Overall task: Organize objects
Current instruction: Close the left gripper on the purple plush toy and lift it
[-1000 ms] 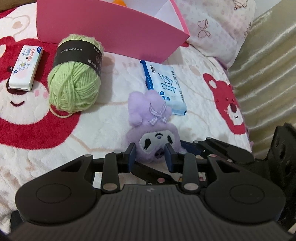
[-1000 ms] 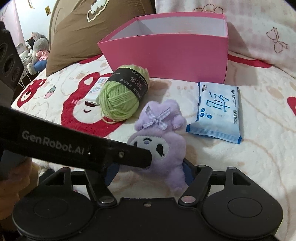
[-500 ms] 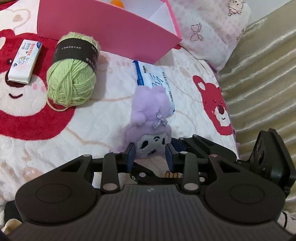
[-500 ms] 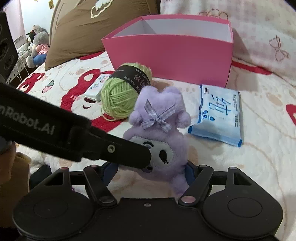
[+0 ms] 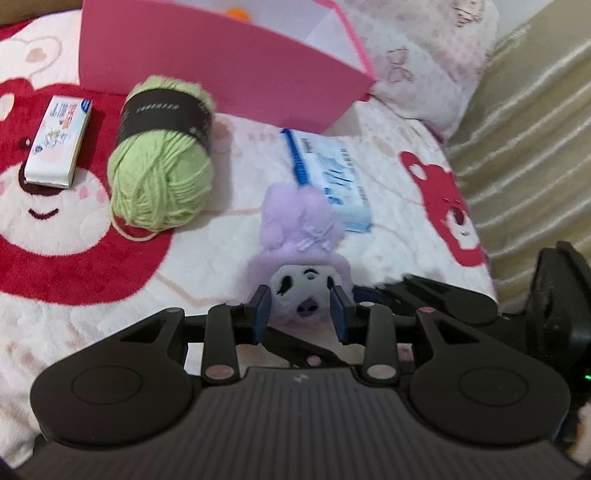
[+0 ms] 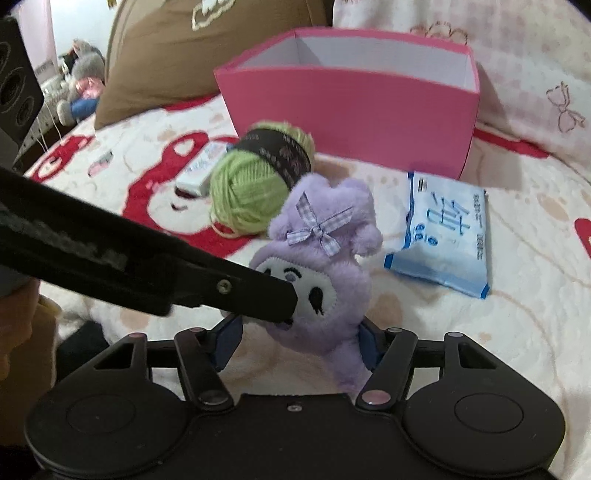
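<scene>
Pink box: orange item inside, unidentifiable.

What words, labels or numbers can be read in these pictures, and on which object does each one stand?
"纯": large blue character on the blue and white tissue pack.
Yarn ball black band: print blurred, unreadable.
Small white box: print blurred, unreadable.
Left gripper arm lettering: smeared, unreadable.

Left wrist view: plush lower body hidden behind left gripper; box top cut by frame edge; orange item inside box mostly hidden. Wipes pack print blurred.
Right wrist view: tissue pack partly behind yarn; yarn label unreadable; far-left stuffed toy too small to identify.
</scene>
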